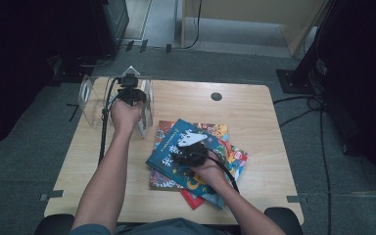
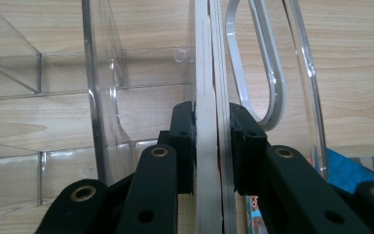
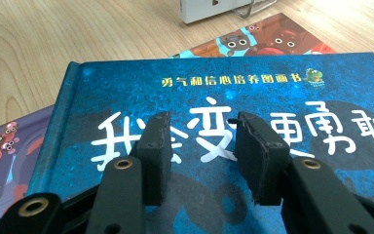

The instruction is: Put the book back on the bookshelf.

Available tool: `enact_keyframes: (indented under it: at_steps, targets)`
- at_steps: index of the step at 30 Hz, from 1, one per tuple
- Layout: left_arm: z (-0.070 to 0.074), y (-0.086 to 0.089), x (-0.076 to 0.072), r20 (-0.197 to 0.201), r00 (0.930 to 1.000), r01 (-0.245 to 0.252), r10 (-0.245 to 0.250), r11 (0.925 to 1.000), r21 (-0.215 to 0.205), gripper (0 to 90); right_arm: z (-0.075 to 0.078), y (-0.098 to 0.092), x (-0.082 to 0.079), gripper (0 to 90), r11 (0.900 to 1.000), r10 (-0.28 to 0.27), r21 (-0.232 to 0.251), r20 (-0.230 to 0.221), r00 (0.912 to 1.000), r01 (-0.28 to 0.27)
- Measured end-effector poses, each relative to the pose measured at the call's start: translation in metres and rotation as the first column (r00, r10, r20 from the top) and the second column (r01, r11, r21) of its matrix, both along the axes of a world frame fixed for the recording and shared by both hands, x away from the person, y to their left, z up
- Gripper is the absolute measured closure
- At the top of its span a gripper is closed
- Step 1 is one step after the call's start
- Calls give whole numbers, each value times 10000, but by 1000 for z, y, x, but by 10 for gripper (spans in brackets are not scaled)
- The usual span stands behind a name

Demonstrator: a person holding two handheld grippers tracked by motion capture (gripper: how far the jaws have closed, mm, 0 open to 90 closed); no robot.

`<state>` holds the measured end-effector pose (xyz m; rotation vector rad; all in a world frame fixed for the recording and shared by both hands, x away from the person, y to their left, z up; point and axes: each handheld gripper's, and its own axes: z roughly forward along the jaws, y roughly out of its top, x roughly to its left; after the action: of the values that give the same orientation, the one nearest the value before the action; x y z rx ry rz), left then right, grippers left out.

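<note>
L gripper is clamped on an upright book standing on edge: both pads press flat on its covers, page block running straight up between them in the left gripper view. That book sits inside a clear acrylic rack; one see-through divider stands just outboard of one jaw, and a curved divider w/ an oval cutout stands just outboard of the other, near but not touching the pad as far as I can tell. In the high view the L hand holds this gripper at the rack, at the far-left corner of the wooden table. R gripper has its jaws apart w/ nothing between them; the pads hover over or rest on the cover of a blue book, right over its white title characters. Contact is hard to judge from this angle. Blue book tops a loose stack; a purple-ish cover pokes out beyond one jaw, an orange-red one w/ bears lies ahead of the fingertips. R hand sits on the near side of the stack.
</note>
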<state>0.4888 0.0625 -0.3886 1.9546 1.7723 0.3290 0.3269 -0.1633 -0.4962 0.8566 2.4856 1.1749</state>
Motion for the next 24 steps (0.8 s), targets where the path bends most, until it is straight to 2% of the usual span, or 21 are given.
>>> enact_keyframes:
  at_steps: [10, 17, 19, 24]
  targets:
    - [6, -1, -4, 42, 9998, 214, -215, 9996, 207, 745, 0, 0, 0, 572, 10000, 3, 4, 18, 10000, -3]
    - [19, 1, -9, 226, 9993, 303, -309, 9991, 282, 733, 0, 0, 0, 572, 10000, -20, 31, -40, 10000, 20]
    - [25, 3, -12, 349, 9987, 352, -361, 9991, 247, 726, 0, 0, 1, 572, 10000, -19, 21, -19, 10000, 19]
    - [30, 7, -15, 330, 9984, 465, -468, 9989, 84, 710, 0, -1, 1, 573, 10000, -20, 30, -23, 10000, 20]
